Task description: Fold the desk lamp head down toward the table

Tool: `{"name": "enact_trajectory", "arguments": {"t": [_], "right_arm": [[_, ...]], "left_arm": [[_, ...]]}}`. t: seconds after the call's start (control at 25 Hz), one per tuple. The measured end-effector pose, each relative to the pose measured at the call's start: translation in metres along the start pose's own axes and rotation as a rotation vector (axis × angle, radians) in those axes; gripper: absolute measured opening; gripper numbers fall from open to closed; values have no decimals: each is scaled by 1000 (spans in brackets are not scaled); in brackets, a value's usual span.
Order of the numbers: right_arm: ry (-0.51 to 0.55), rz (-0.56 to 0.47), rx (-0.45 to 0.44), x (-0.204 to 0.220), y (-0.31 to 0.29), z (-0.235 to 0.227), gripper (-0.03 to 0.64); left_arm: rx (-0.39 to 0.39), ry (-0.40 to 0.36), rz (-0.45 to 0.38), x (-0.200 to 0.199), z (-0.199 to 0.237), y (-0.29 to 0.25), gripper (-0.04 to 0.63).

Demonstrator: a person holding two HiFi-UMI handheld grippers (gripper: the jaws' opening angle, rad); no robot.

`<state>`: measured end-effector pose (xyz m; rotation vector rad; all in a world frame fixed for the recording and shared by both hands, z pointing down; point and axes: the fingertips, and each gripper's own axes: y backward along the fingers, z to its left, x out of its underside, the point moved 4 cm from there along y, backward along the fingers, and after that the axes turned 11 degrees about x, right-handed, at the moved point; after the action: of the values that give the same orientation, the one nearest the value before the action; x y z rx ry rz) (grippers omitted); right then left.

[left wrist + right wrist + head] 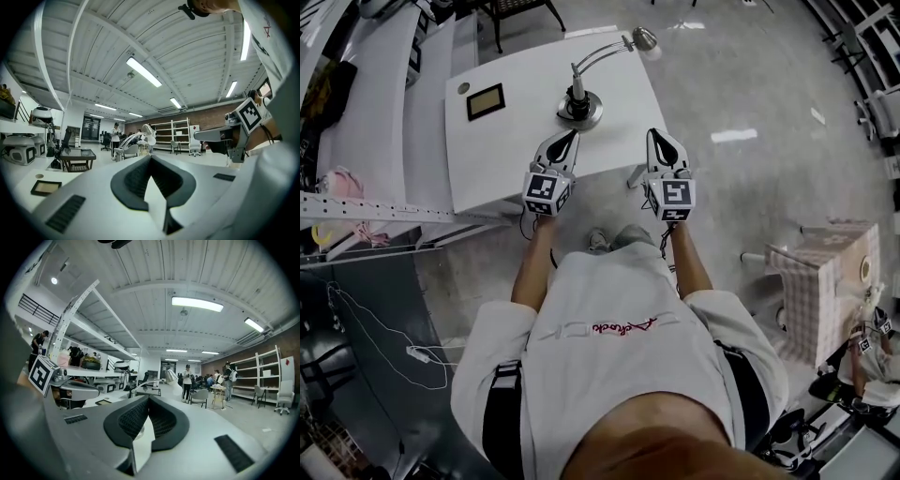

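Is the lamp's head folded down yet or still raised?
Still raised: the neck arches up from the base, holding the head high above the table.

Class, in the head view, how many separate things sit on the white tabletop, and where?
3. The desk lamp stands right of centre; a dark rectangular panel lies left of it; a small round disc sits near the far left corner. The near edge is partly hidden.

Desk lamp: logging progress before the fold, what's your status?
Both shut, empty: left hand-held gripper, right hand-held gripper, short of the desk lamp. Its head raised above the table, not yet folded. Nothing in the way.
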<state>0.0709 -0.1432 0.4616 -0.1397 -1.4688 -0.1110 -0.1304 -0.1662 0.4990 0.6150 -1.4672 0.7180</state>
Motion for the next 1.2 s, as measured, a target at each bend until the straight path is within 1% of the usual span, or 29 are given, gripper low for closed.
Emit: {"name": "enact_trajectory", "arguments": {"t": [0.28, 0.8, 0.96, 1.2], "right_arm": [[5, 13, 12, 6, -18, -11, 12], [-16, 10, -40, 12, -92, -30, 12], [-26, 23, -45, 20, -116, -40, 12], [-17, 52, -63, 34, -137, -48, 12]], "left_arm": [[0, 24, 24, 12, 7, -14, 26], [-32, 20, 56, 21, 55, -67, 26], [-47, -1, 59, 27, 65, -80, 26], [-85, 14, 52, 38, 83, -90, 26]]}}
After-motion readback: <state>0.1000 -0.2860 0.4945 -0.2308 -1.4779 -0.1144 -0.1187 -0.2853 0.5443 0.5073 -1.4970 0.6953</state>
